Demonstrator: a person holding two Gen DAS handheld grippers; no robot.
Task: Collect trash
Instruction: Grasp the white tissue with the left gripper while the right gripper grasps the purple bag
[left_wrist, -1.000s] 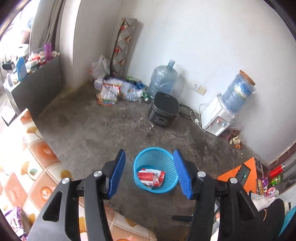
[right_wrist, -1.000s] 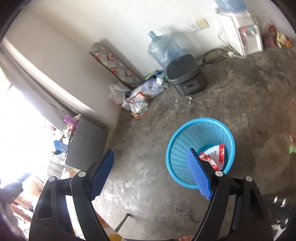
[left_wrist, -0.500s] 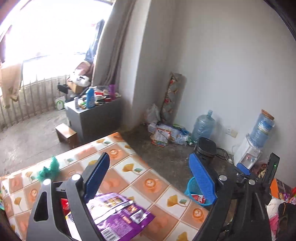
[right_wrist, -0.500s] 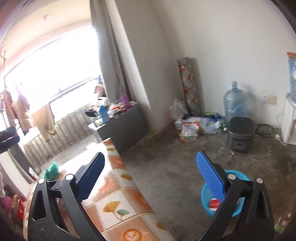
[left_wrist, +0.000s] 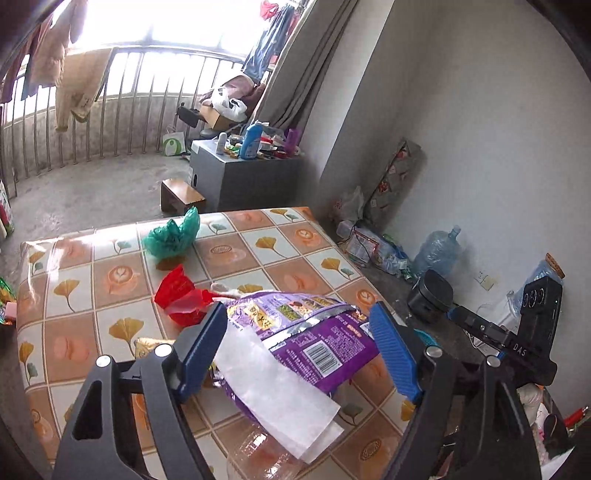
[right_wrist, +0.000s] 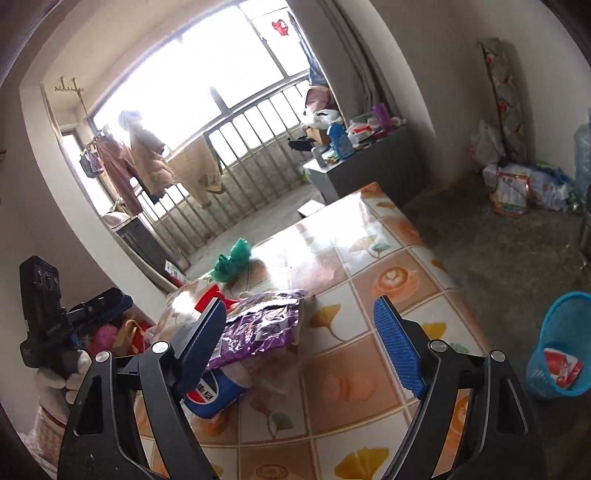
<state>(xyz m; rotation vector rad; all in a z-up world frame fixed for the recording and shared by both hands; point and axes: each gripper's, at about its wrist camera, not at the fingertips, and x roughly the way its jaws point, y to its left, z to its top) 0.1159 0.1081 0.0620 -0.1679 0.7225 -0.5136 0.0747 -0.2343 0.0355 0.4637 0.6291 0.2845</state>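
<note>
While both claws hovered over the worktop (left_wrist: 92, 280), the left claw (left_wrist: 295, 347) was closing around a purple wrapper (left_wrist: 314, 332), not yet gripped. The right claw (right_wrist: 299, 343) narrowed, empty. Next came a firm pinch, then the blue basket (right_wrist: 561, 332) on the floor to the right.

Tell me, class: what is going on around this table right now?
A person holds a gripper in each hand over a tiled table strewn with rubbish. The left gripper hangs over a purple snack bag, its jaws closing but not yet pressing on it. The right gripper holds nothing, and its jaws are closing too. A red wrapper and a green plastic bag lie further off. The blue basket on the floor already holds a wrapper.
</note>
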